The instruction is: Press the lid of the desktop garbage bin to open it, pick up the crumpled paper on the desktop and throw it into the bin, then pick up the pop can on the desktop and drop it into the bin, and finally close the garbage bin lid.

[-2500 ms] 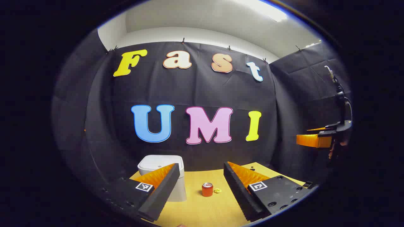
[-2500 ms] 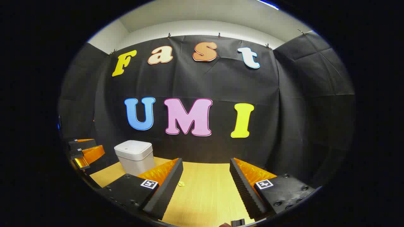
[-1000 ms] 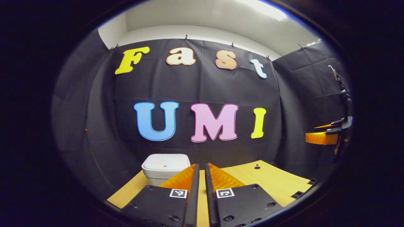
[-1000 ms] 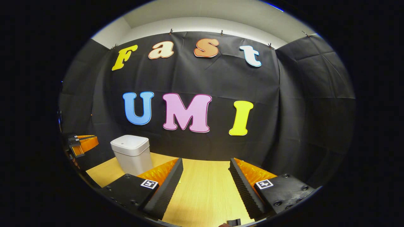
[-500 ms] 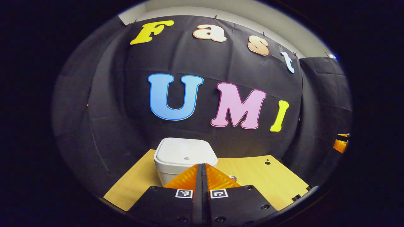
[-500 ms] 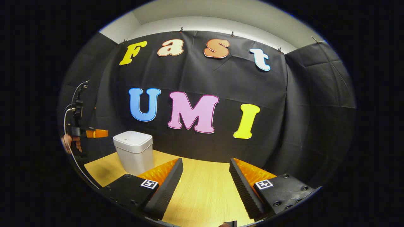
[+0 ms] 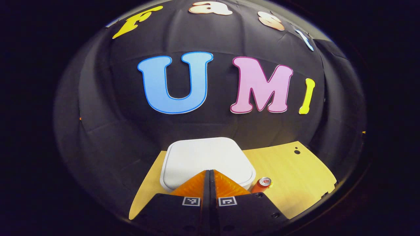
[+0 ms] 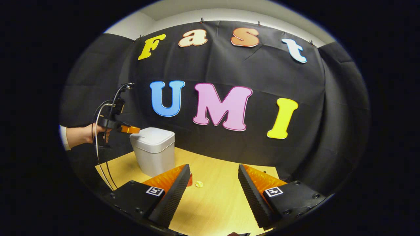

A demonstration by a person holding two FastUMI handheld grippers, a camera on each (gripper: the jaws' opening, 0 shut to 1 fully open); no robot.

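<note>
Left gripper (image 7: 209, 173): jaws clenched together with nothing between them, tips poised over the near edge of the garbage bin lid (image 7: 206, 157); whether the tips touch the lid cannot be told. In the right gripper view the same left gripper (image 8: 129, 129) is seen farther off, held by a hand (image 8: 95, 132) with a pale cuff at the wrist, its tips at the left rim of the bin's top, cables looping down from its body. Desktop garbage bin (image 8: 153, 150): white, squarish with rounded corners, lid down and closed, standing on the tabletop (image 7: 295, 173) directly ahead of and below the left jaws, and ahead to the left of the right jaws. Pop can (image 7: 262, 184): red-orange with a silver top, upright on the tabletop, just right of the left jaws and close beside the bin's right side. Right gripper (image 8: 213, 183): jaws released, spread wide, grasping nothing, held above the tabletop (image 8: 216, 203). Crumpled paper (image 8: 199, 184): small yellowish wad lying on the tabletop ahead of the right jaws, in the gap between them and nearer the left-hand finger, to the right of the bin. Tabletop: light wood grain, backed by black cloth walls.
</note>
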